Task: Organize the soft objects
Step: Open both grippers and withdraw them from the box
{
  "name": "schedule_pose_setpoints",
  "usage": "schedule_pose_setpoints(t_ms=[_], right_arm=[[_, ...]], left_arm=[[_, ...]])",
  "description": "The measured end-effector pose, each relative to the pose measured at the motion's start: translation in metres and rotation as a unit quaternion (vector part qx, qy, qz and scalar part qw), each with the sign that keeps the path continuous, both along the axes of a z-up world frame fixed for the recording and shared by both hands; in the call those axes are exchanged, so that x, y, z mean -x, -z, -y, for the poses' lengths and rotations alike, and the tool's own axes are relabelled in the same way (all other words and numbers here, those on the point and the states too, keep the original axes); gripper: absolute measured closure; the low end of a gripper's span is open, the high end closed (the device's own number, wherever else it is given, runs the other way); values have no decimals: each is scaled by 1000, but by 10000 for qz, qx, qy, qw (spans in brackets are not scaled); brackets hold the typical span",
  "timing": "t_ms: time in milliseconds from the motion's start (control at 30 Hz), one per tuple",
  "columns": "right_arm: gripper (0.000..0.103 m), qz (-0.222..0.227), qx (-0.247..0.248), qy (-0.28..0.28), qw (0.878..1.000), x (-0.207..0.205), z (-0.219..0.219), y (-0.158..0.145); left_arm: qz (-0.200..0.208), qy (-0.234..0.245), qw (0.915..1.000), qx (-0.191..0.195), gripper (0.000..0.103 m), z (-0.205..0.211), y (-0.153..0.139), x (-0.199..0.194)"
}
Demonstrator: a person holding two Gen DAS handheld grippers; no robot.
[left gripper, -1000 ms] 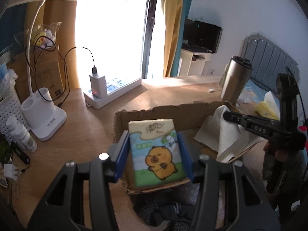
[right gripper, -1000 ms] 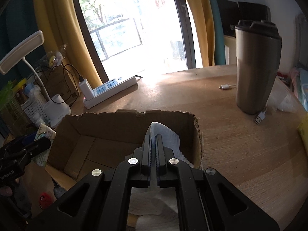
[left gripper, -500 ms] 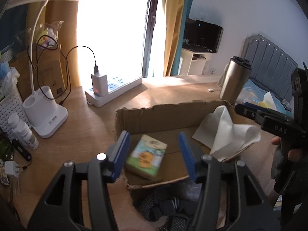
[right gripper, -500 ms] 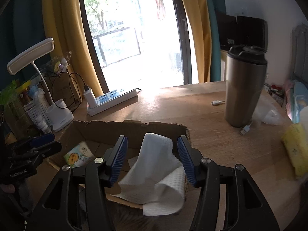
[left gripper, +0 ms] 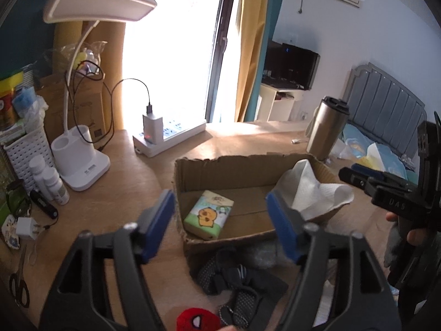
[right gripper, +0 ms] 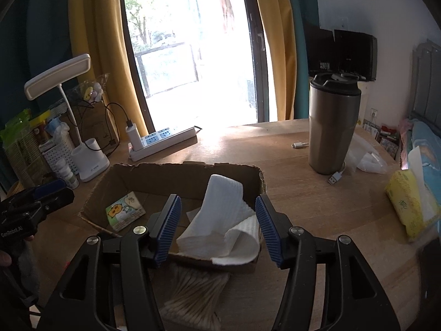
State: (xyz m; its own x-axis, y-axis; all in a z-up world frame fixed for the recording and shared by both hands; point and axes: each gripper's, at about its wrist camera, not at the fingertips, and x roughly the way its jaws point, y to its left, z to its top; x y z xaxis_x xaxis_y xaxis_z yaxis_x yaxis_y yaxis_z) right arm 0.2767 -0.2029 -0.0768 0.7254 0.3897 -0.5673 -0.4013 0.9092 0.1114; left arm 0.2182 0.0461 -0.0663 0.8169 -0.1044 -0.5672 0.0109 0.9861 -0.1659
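- Desk lamp (right gripper: pixel 59 78): stood at the far left of the wooden desk (right gripper: pixel 317 193), with small white bottles (left gripper: pixel 52 183) beside its base.
- Power strip (right gripper: pixel 162 142): laid near the window, behind the cardboard box (right gripper: pixel 176 172).
- Left gripper (left gripper: pixel 220 224): its jaws have just been opening and are spread apart; nothing is pressed between them.
- Tissue pack (left gripper: pixel 208 215): released, lying flat on the box floor at the left end, printed side up.
- Paper towel (right gripper: pixel 223 220): draped over the right end of the box, part of it folded across the near rim.
- Right gripper (right gripper: pixel 217 226): fingers parted and free; the towel is seen between them but is not pinched.
- Cotton swabs (right gripper: pixel 193 300): a bundle lying on the desk, just near of the box.
- Steel tumbler (right gripper: pixel 332 122): upright on the right, well apart from the box.
- Yellow tissue packet (right gripper: pixel 408 207): at the far right edge.
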Motion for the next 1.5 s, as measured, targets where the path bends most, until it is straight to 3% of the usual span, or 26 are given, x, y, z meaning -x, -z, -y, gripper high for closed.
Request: schedule_pose_setpoints(t_ms=[133,200,267,833,1500], right_arm=[[39,45,-29,-85,9999,13,-1,-6],[38,104,-25,-148,9998,21,-3,-11],[35,149,9,-207,9997,28,-7,-14],[22,338,130,-372,9987,79,-9,-20],[22,213,196,-495,9984,128,-2,-1]], left_arm=[[93,-14,10000,4,27,0,-5,12],[121,-34,9999,3,15,1,-7,17],[164,-44,9999,27,12,2,-9,22],[311,-56,9995,64,11,13,-16,65],[217,84,9996,148,11,36,-3,112]])
